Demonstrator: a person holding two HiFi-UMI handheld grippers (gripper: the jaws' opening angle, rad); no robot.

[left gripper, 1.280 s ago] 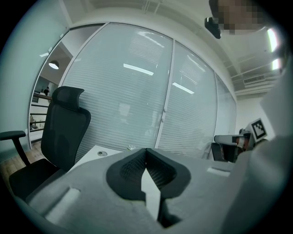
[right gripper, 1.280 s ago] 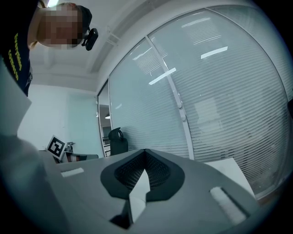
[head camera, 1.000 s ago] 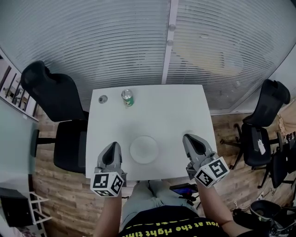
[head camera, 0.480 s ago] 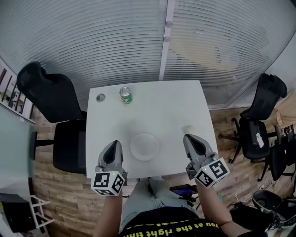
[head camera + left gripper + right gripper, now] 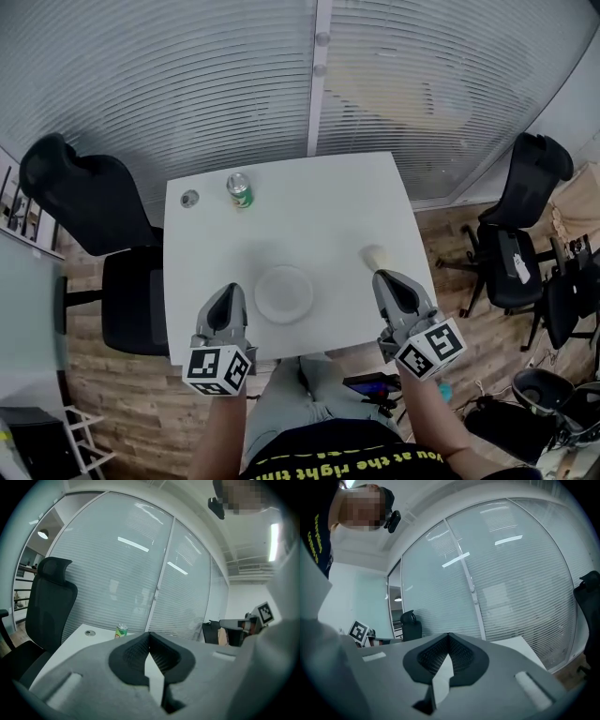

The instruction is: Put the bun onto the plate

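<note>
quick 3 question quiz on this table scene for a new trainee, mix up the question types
1. True or false: the bun already lies on the plate.
2. The right tool's jaws hold: A) the bun B) nothing C) the plate
3. Fill in: seen from the head view, the green can stands toward the table's far ____ corner.
Key: 1 false; 2 B; 3 left.
</note>
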